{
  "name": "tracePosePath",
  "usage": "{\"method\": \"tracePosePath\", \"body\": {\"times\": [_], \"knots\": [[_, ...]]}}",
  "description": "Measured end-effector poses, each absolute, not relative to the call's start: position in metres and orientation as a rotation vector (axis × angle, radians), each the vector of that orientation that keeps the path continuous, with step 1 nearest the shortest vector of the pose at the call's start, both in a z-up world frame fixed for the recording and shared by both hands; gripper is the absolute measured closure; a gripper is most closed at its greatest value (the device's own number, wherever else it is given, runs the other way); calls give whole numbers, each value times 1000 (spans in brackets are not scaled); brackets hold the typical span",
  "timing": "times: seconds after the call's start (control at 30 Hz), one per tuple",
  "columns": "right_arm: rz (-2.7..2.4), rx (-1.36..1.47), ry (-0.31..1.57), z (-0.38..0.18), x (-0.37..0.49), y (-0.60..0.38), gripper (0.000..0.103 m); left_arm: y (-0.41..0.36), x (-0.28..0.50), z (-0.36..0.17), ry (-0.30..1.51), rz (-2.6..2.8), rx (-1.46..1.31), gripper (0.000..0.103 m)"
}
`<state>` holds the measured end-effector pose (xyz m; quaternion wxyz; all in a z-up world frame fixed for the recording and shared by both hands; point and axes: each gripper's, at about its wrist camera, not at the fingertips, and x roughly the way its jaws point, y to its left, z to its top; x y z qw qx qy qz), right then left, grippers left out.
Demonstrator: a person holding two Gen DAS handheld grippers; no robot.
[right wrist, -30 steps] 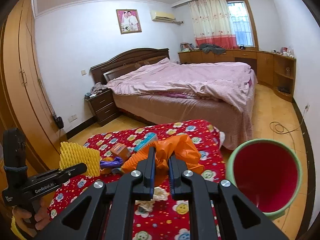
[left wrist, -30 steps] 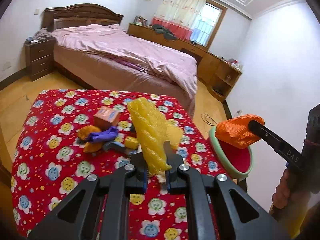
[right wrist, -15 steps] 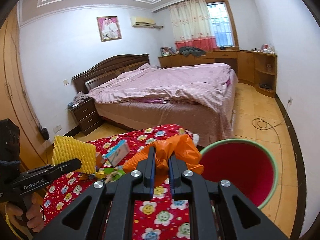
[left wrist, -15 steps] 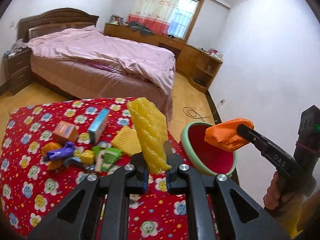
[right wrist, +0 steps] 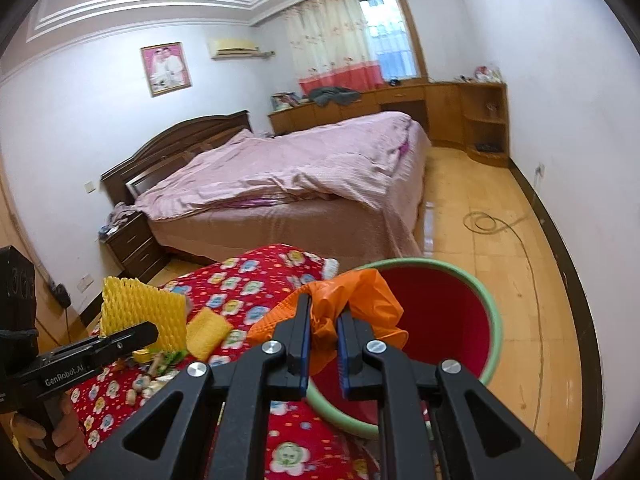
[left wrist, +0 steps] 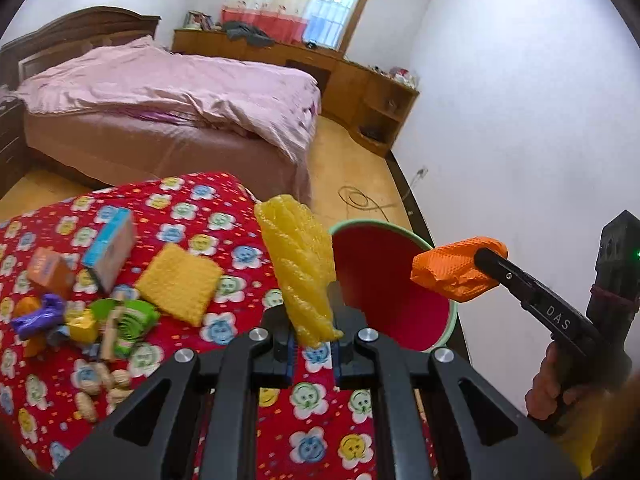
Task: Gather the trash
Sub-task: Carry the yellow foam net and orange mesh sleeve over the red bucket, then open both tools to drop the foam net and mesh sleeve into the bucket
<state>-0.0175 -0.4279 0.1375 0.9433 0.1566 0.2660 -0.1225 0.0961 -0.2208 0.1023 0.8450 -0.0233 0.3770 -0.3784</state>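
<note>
Both claws are clenched on trash as I look down their fingers. My left claw (left wrist: 314,346) grips a yellow foam net sleeve (left wrist: 300,272), which stands up between the pads, tilted a little, over the edge of the table (left wrist: 224,216) with its red flower-print cloth. My right claw (right wrist: 324,344) pinches a crumpled orange glove (right wrist: 352,300); from the left wrist view I see it bunched at the tip of that claw, hanging in the air above the far side of the red bin (left wrist: 384,292). The bin, red inside with a green rim, sits on the floor just beside the table's corner, and from the right wrist view the glove lies over its near rim.

On the table I can see more litter: a flat yellow foam pad (left wrist: 178,284), a blue-and-white carton (left wrist: 110,254) lying tilted, a small orange box (left wrist: 48,270), a purple wrapper (left wrist: 38,314), green and yellow scraps (left wrist: 128,322), and some peanut shells (left wrist: 100,384) near the front. A bed (left wrist: 160,92) with a pink cover stands behind the table.
</note>
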Motion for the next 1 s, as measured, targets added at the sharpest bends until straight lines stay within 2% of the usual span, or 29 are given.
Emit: {"method": "tracePosePath", "body": {"times": [0.67,0.77,0.83,1.0], "knots": [[-375,441,650,65,-28,-497,88,-334,98,34,920,-926,98,91],[-380,450,650,59,-28,-501,87,-341,96,30,914,-921,132,81],[-373,475,649,58,-29,-503,78,-343,94,31,909,-917,138,68],[-373,486,624,60,-32,-504,68,-341,92,36,891,-906,146,65]]}}
